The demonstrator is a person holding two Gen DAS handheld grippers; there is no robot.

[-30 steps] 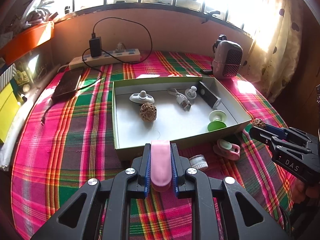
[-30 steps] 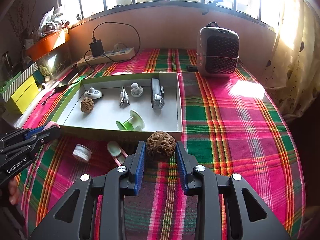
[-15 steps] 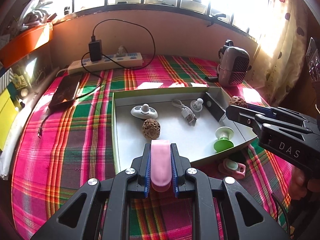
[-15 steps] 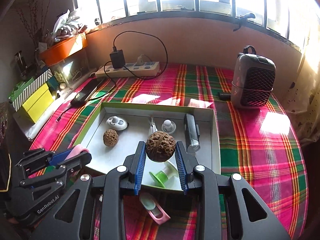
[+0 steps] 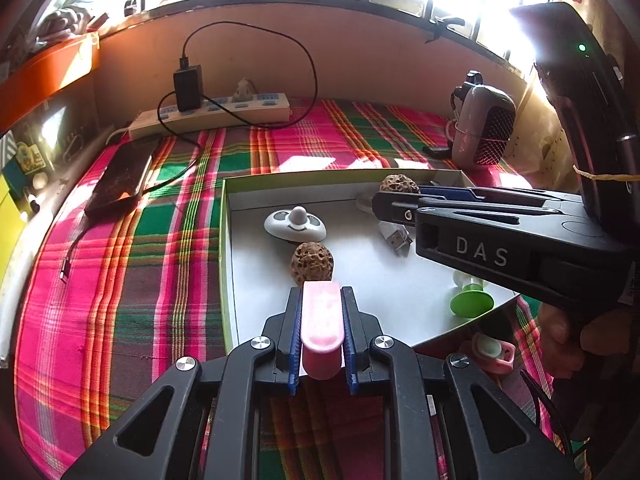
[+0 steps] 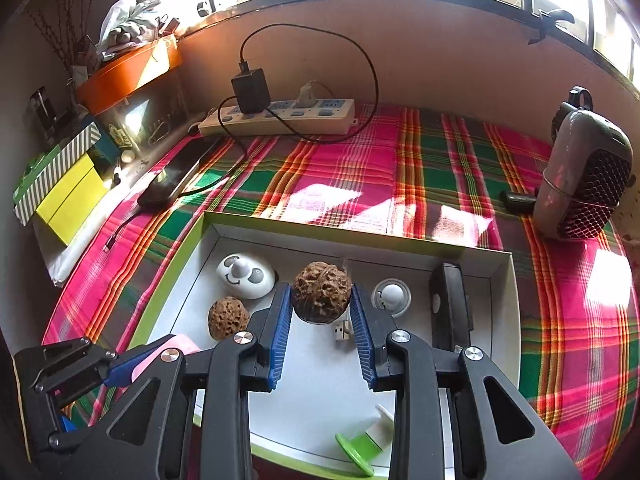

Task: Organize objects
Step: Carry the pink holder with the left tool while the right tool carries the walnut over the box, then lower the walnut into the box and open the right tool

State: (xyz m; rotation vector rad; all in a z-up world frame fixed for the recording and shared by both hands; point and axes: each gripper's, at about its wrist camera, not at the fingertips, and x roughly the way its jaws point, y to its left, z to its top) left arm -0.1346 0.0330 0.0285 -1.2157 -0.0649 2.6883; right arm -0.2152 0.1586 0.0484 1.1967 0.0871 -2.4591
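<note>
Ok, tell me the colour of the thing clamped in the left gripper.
Pink: the flat pink piece shows best in the left wrist view.

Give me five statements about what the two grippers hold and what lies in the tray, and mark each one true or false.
1. The right gripper is shut on a walnut. True.
2. The left gripper is empty. False: it is shut on a pink object.
3. A second walnut lies on the floor of the tray. True.
4. The green and white spool lies on the plaid cloth outside the tray. False: it lies inside the tray, near its front edge.
5. The phone lies in the tray. False: it lies on the cloth, near the power strip.
</note>
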